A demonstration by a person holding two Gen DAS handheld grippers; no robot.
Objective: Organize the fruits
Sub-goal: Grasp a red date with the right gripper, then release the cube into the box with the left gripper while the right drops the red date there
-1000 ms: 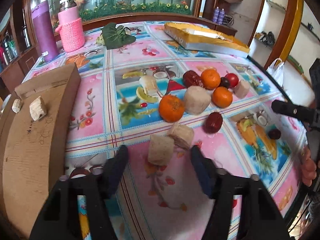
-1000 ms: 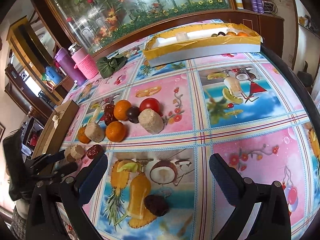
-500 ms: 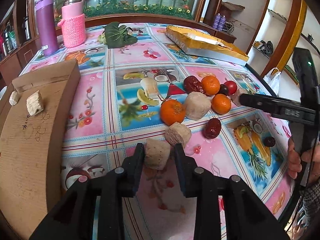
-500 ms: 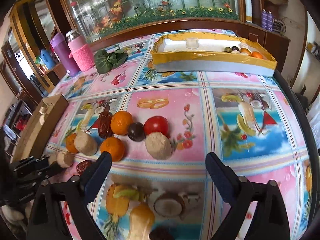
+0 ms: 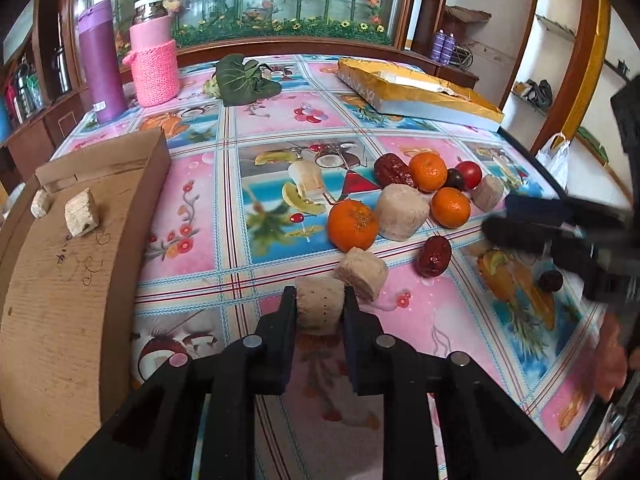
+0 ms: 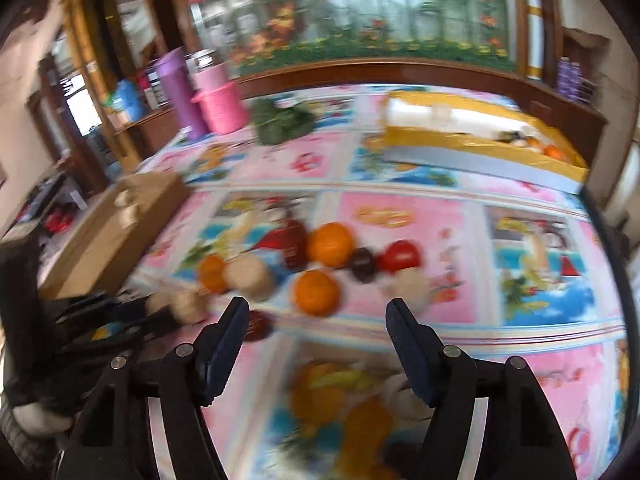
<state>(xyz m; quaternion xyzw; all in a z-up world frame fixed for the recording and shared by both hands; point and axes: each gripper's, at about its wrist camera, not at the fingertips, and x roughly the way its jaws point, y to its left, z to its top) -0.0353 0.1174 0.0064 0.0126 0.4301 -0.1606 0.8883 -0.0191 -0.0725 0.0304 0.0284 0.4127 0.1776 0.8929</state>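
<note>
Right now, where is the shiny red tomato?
In the left wrist view the tomato sits at the far right of the fruit pile, beside a small dark plum and behind a beige block.

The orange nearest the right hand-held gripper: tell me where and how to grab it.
Grip the orange across its round middle, coming from above and the near side, where the tablecloth is bare. The beige block crowds its left, so set the right hand-held gripper with its open jaws left-right around the widest part.
</note>
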